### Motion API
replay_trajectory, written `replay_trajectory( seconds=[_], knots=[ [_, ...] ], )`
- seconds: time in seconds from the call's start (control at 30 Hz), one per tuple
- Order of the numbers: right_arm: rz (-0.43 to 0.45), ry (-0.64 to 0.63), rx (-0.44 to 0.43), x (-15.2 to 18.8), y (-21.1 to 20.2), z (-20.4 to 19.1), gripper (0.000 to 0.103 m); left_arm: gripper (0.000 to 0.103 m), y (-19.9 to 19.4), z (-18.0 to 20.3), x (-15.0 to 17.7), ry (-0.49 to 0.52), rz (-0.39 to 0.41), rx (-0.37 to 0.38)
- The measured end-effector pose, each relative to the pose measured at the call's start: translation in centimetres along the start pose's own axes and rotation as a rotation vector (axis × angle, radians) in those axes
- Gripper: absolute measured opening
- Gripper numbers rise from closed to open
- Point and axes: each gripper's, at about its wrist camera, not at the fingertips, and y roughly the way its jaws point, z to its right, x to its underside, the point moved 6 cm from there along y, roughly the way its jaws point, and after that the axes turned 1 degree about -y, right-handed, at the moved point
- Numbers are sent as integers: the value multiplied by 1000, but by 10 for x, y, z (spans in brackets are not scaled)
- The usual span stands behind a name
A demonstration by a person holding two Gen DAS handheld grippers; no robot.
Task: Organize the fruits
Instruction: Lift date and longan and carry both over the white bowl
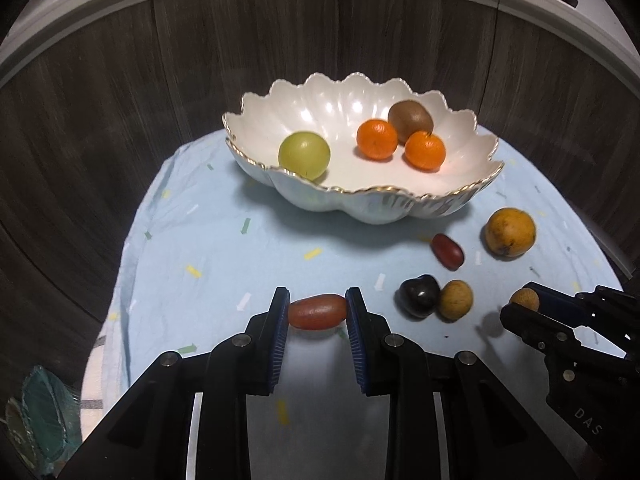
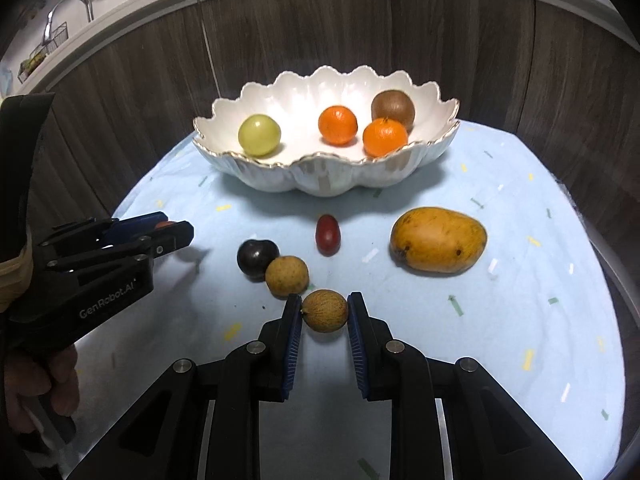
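Only the right wrist view shows the mango [image 2: 438, 239] as elongated. Left tool [image 1: 318, 308] grips a red oblong fruit [image 1: 317, 311]; right tool [image 2: 324, 309] clamps a tan round fruit [image 2: 324, 311]; both angle downward before the scalloped bowl [image 2: 320, 176]

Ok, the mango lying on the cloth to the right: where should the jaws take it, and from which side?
Probably across its narrow middle, coming down from above. The mango lies flat on the blue cloth with its long axis running left to right, so jaws set front and back would span its shorter width. Its ends taper and could slip. Space around it is free; the small red fruit sits apart.
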Motion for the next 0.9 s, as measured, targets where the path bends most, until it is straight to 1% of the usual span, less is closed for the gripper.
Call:
replay_trajectory(
  seconds=[0.33,0.6,0.9],
  knots=[
    [55,-3,0,-13,-25,-3,24,28,-26,4,-10,-7,24,-2],
    [108,8,4,-33,-43,1,25,28,-45,7,-21,-18,36,0],
    [156,31,2,-60,-64,7,25,28,-64,14,-48,-10,64,3]
  ],
)
